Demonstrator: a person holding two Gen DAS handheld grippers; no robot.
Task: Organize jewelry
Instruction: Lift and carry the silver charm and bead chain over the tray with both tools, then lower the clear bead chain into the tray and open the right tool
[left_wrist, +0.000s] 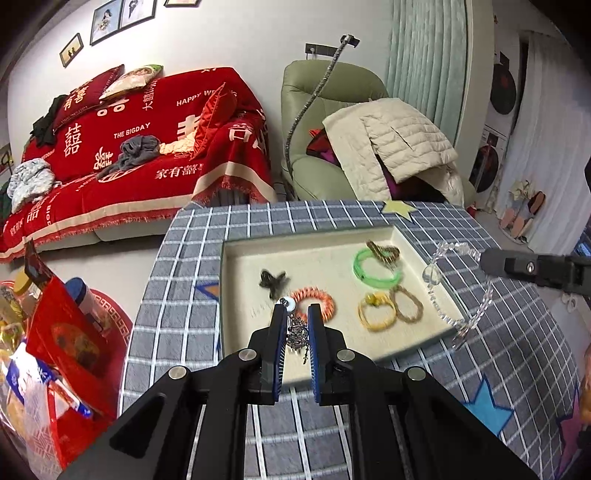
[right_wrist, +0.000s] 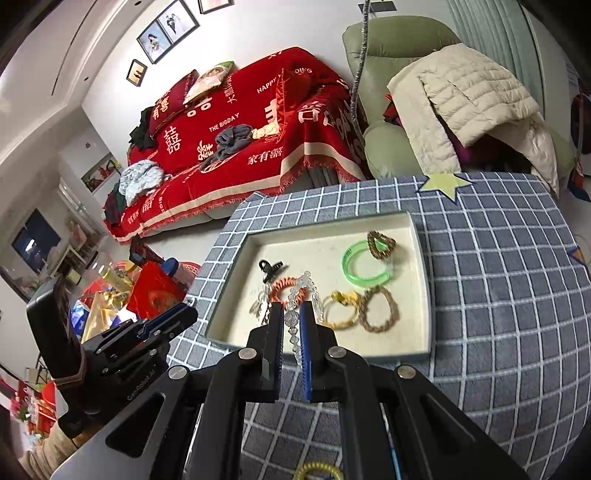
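A cream tray (left_wrist: 236, 258) (right_wrist: 421, 266) sits on the checked table. In it lie a black claw clip (left_wrist: 272, 280) (right_wrist: 270, 266), an orange coil band (left_wrist: 317, 300) (right_wrist: 284, 286), a green bangle (left_wrist: 373, 271) (right_wrist: 360, 267), a woven heart (left_wrist: 384, 251) (right_wrist: 380, 243), a yellow band (left_wrist: 375, 312) (right_wrist: 341, 308) and a brown rope band (left_wrist: 408, 302) (right_wrist: 378, 308). My left gripper (left_wrist: 297, 308) is shut on a metal dangling ornament (left_wrist: 297, 330) over the tray's near edge. My right gripper (right_wrist: 291, 306) is shut on a clear bead bracelet (right_wrist: 295, 321) (left_wrist: 458, 288), held above the tray.
The table has a grey checked cloth (left_wrist: 517, 350) (right_wrist: 498, 295) with star patches. A yellow coil band (right_wrist: 319, 470) lies near my right gripper's base. Red bags (left_wrist: 66, 343) stand on the floor at left. A red-covered sofa (left_wrist: 147, 147) and a green armchair (left_wrist: 317, 110) stand behind.
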